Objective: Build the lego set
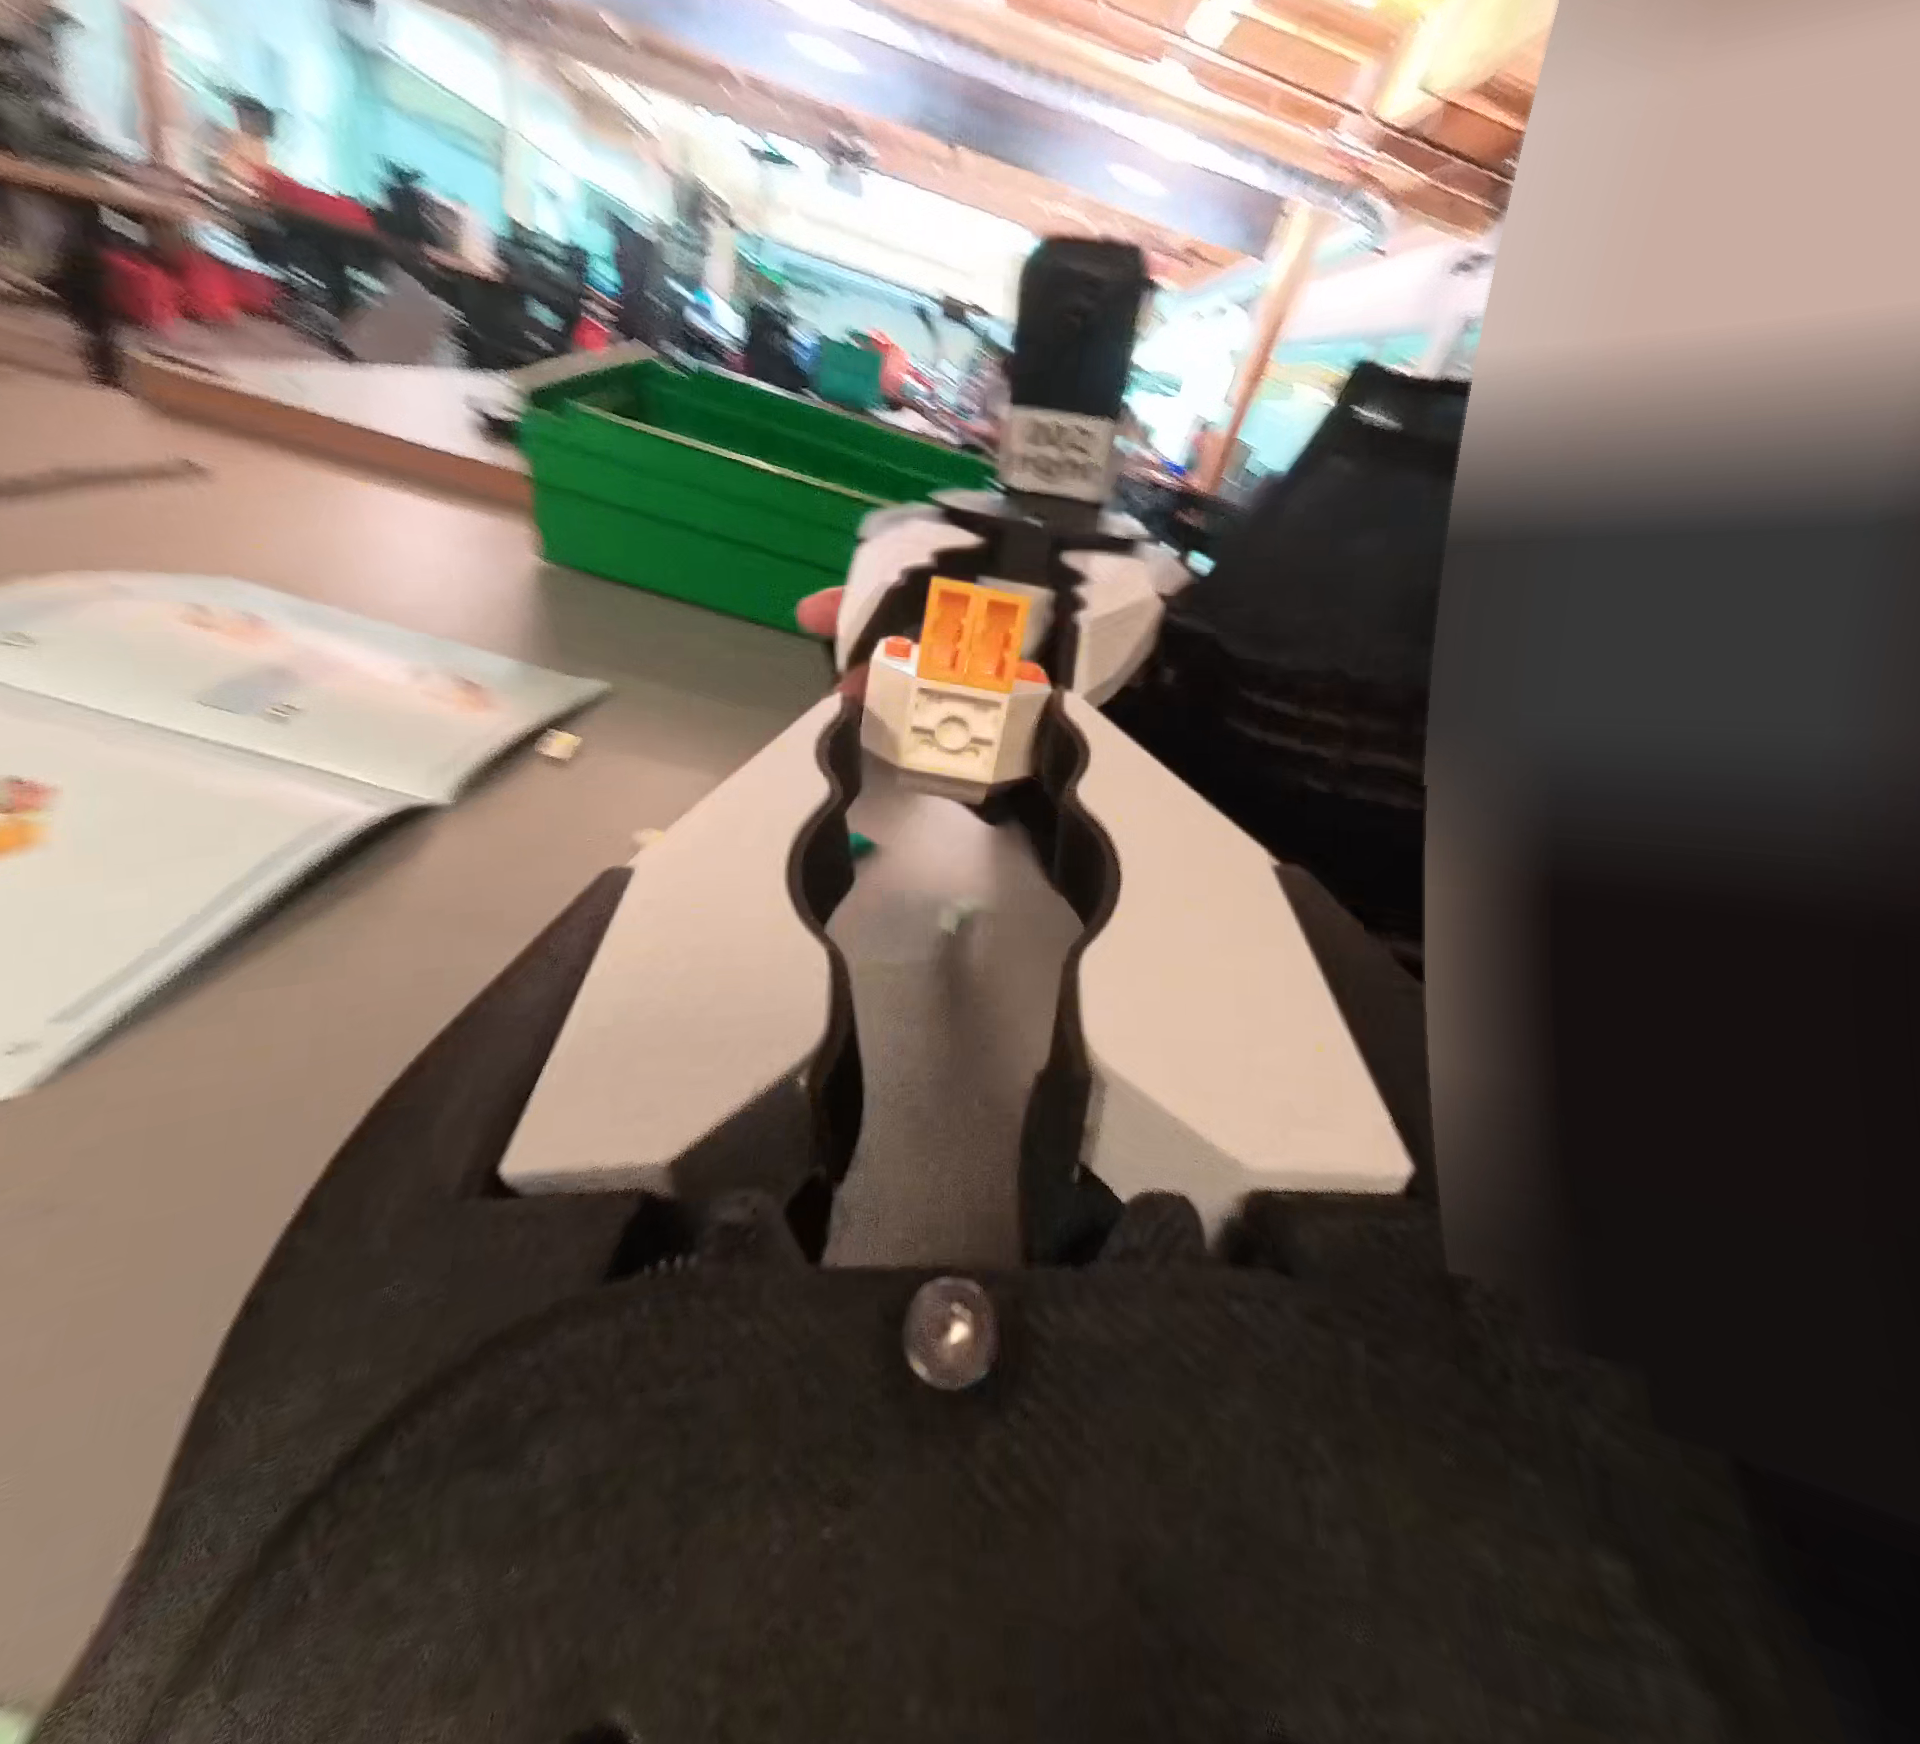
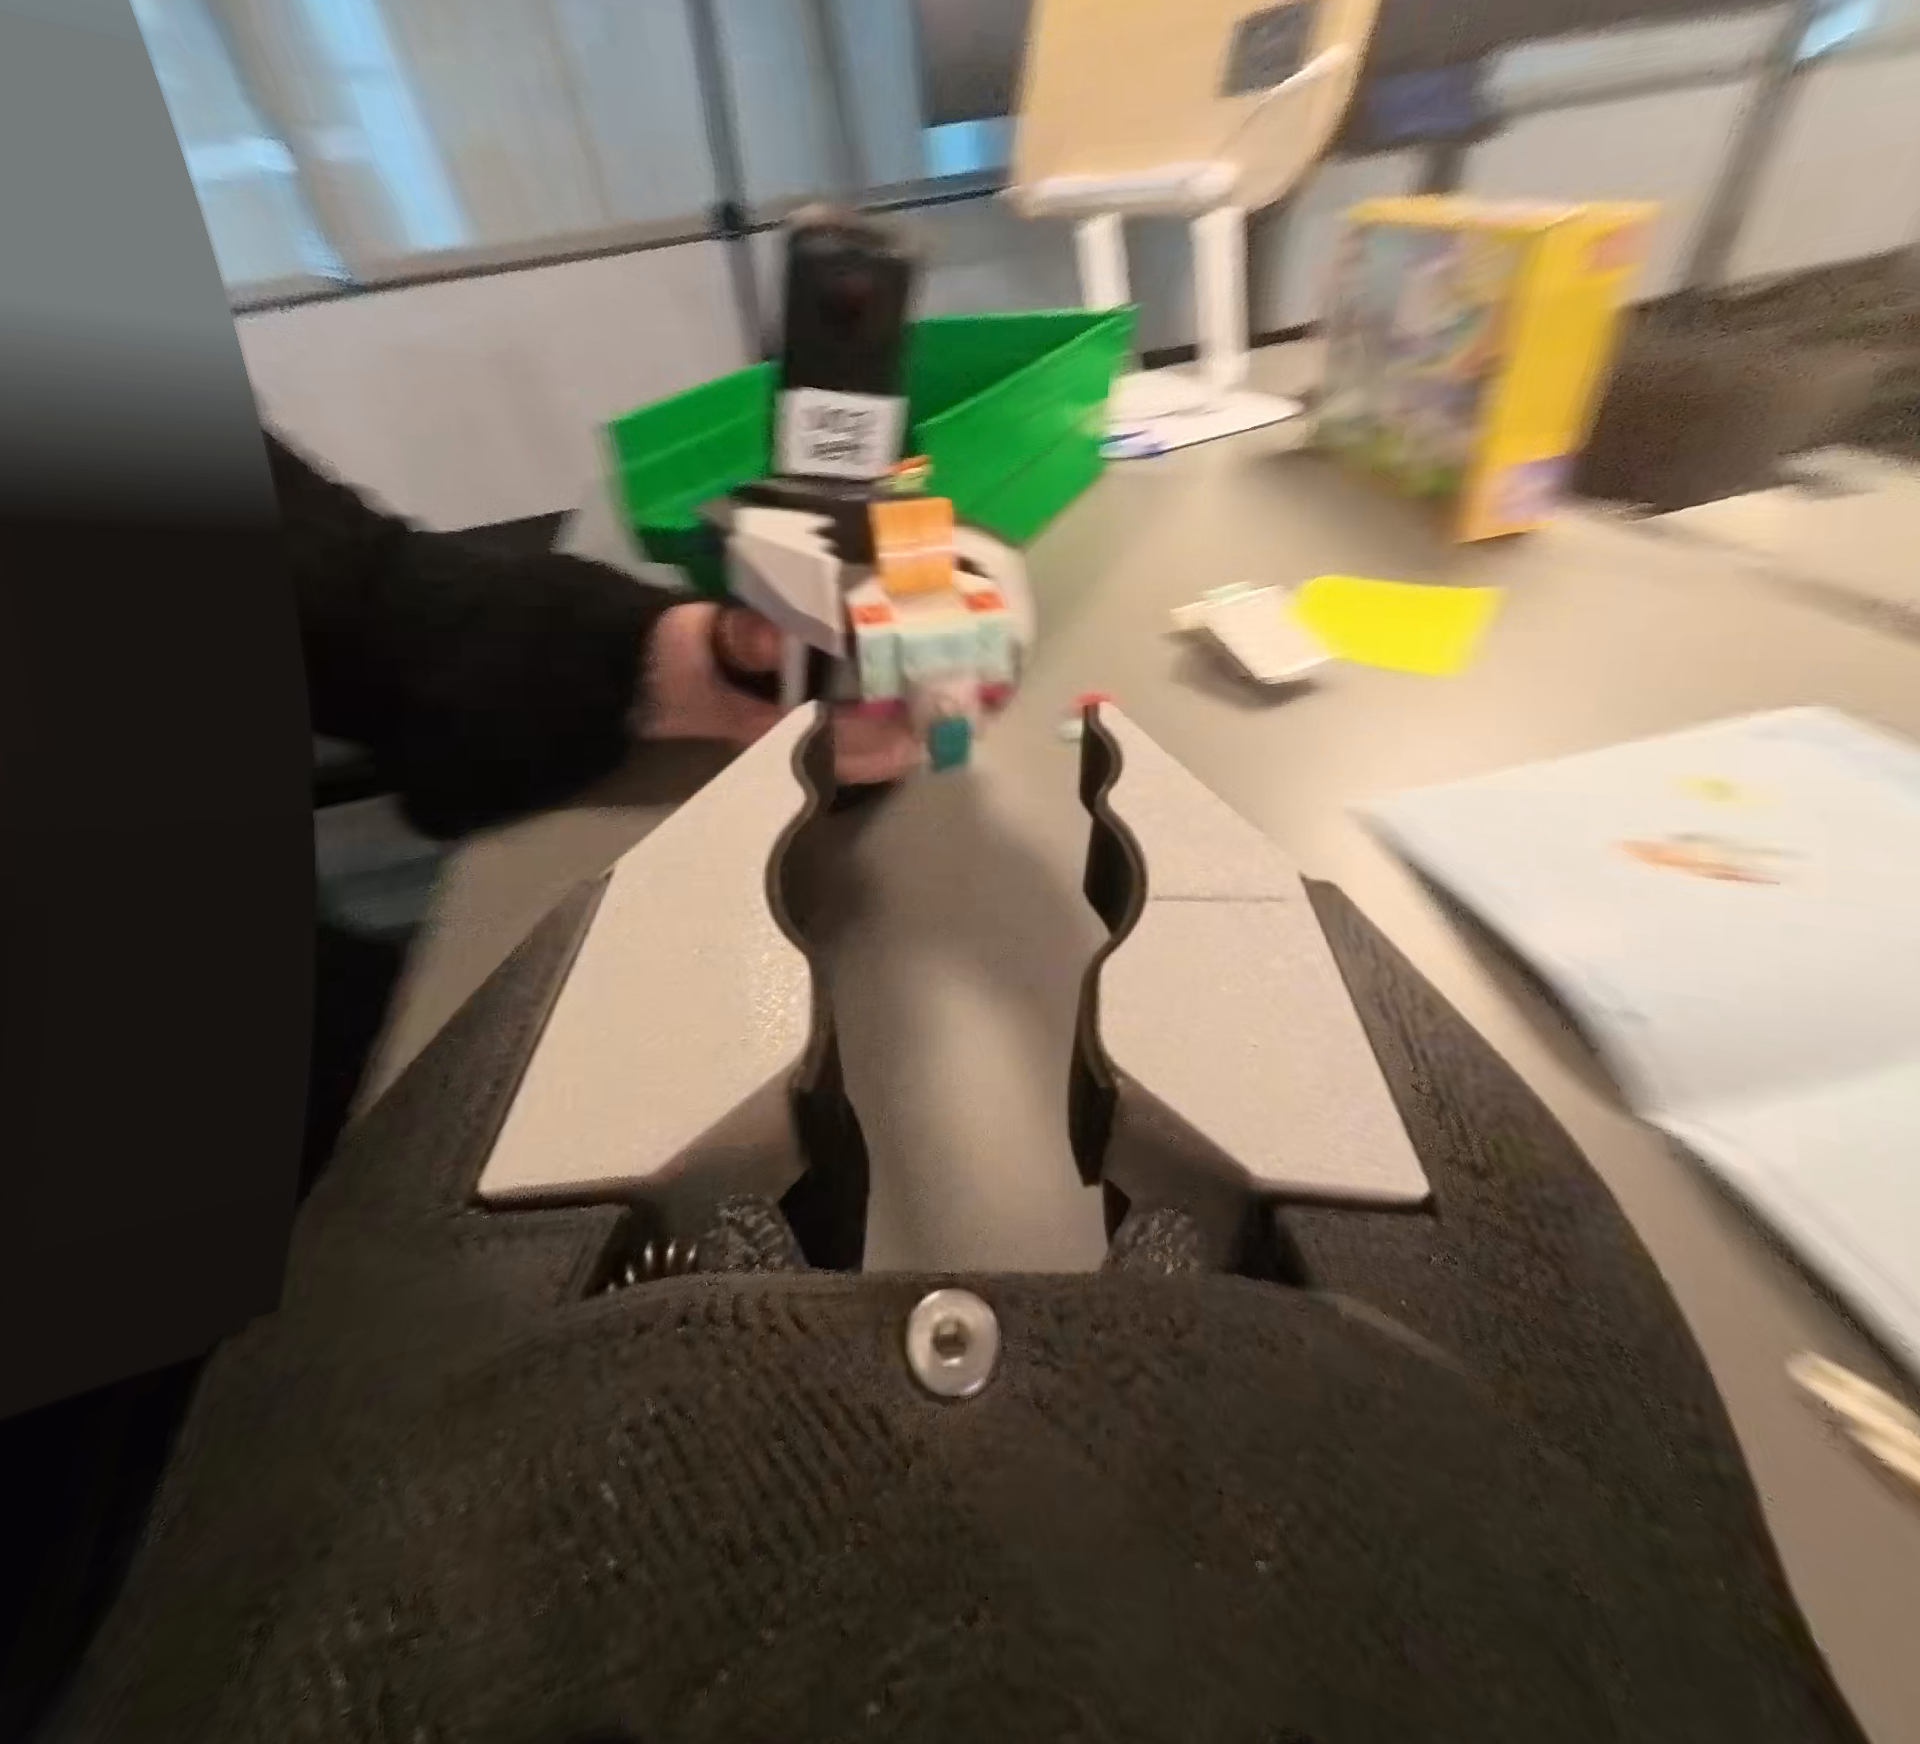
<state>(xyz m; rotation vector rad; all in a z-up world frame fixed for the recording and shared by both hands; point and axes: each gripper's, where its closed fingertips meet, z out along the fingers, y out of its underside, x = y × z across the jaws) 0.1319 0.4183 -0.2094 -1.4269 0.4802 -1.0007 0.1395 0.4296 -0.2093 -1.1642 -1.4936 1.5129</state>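
Partial lego build (image 1: 954,715) pinched in left tool (image 1: 951,738), held up off the counter (image 1: 312,1019).
White body with orange brick on top was assembled; more looked left. Long axis roughly vertical, orange end up. Right tool (image 2: 951,749) spread, empty, facing the build. Manual (image 2: 1714,946) lay open nearby.

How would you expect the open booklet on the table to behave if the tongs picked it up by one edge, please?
The booklet would probably flop: its thin paper pages already bow near the fold. It looks light and lies flat on the table, so an edge may be hard to get under. Pinched by one page, it may fan open or tear.
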